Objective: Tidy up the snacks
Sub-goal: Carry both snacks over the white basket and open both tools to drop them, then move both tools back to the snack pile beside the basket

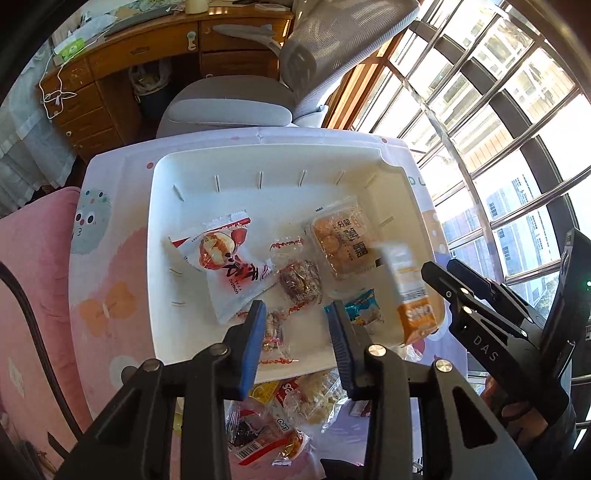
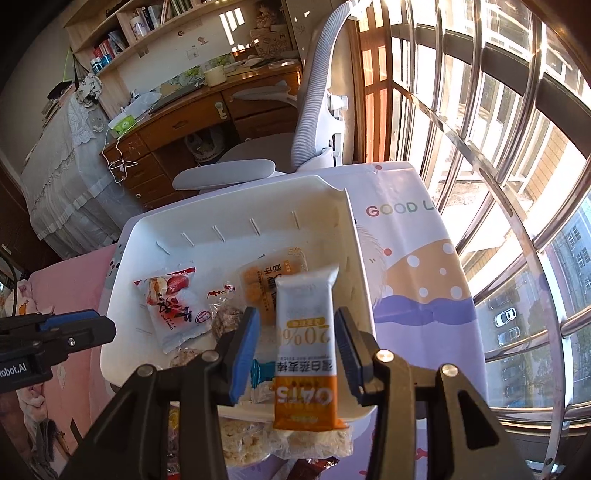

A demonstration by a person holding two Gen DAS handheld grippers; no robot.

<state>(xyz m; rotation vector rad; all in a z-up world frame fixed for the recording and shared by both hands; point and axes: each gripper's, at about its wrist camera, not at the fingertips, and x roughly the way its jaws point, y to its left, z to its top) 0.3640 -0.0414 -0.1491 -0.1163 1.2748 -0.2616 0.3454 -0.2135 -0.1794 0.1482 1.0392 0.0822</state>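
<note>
Right wrist view: the right gripper point(image 2: 293, 341) stands part-open around an oat bar point(image 2: 304, 354), apparently released over the white bin point(image 2: 236, 206) to join the snacks inside. Left gripper point(image 1: 297, 330), empty and part-open, hangs over a clear-wrapped candy point(image 1: 274, 326) near the bin's near edge, likely placing.

A home study: wooden desk point(image 2: 192, 122), bookshelves point(image 2: 147, 22), office chair point(image 2: 317, 92).
</note>
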